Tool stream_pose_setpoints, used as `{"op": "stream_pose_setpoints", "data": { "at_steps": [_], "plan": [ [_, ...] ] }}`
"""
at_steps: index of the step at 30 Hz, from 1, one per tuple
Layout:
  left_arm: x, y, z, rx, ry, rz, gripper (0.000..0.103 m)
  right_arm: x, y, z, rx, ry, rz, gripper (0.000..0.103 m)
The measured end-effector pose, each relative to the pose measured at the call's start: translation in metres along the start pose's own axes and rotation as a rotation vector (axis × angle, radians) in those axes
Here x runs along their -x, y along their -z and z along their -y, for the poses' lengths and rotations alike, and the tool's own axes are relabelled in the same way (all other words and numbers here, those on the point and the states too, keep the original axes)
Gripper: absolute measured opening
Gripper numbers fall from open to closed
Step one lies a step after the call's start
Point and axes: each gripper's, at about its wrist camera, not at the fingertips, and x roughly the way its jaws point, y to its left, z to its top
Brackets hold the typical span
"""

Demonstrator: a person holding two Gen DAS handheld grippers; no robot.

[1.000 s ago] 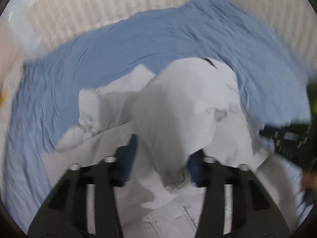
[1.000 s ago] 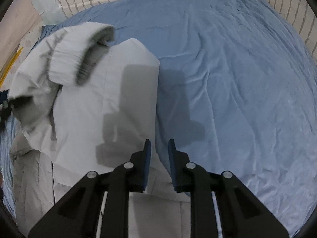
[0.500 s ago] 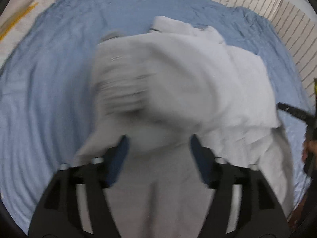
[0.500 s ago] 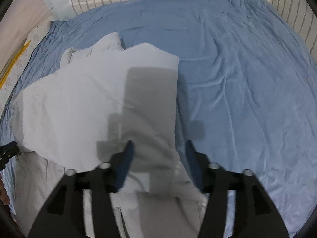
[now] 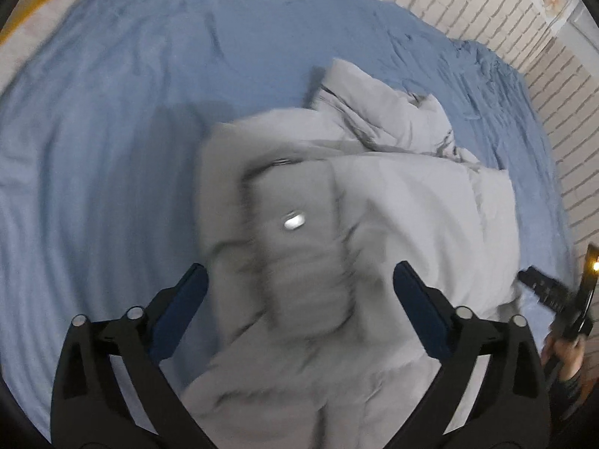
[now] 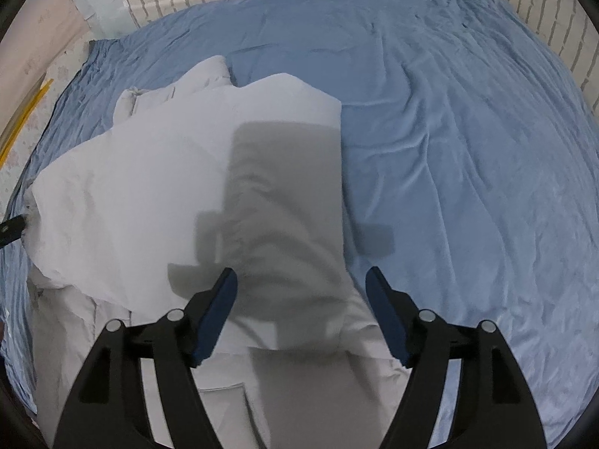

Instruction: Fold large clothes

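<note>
While both jaws are opening, my left claw (image 5: 299, 292) and right claw (image 6: 301, 299) stand spread, pinching nothing; pale grey padded garment (image 6: 179, 172) lies part-folded on blue bed sheet (image 6: 468, 149). Fold just released, I judge. Next: regrip near edge.

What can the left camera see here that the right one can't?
Only the left view: a shiny snap on a ribbed cuff, the other gripper and a hand holding it at the right edge. Only the right view: a yellow strip far left. Both show the grey garment on the blue sheet, a brick wall, and jaws opening, nothing gripped.
</note>
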Motion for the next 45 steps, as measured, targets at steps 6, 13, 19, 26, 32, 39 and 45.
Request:
{"op": "stream_pose_setpoints", "data": {
  "at_steps": [6,13,19,26,32,39,45],
  "plan": [
    [-0.034,0.031,0.031,-0.012,0.001,0.016,0.060,0.003,0.010,-0.004,0.005,-0.010,0.009,0.072],
    [0.015,0.043,0.016,0.032,-0.015,0.141,0.047,0.013,0.008,-0.020,0.038,-0.014,0.043,0.072],
    [0.028,0.041,0.011,-0.043,-0.082,0.130,0.048,0.029,-0.014,-0.051,0.082,-0.056,0.104,0.072],
    [-0.001,0.060,-0.027,0.084,0.061,0.069,0.053,0.016,-0.005,-0.064,0.114,-0.076,0.065,0.072],
    [0.031,0.052,-0.019,0.047,-0.065,0.127,0.072,0.022,-0.011,-0.051,0.079,-0.090,0.095,0.073],
    [0.055,0.047,0.004,-0.055,-0.214,0.147,0.077,0.017,-0.034,-0.040,0.083,-0.067,0.118,0.076],
    [0.022,0.035,0.049,-0.168,-0.279,0.113,0.053,0.003,-0.058,-0.044,0.069,-0.064,0.112,0.067]
  ]
}}
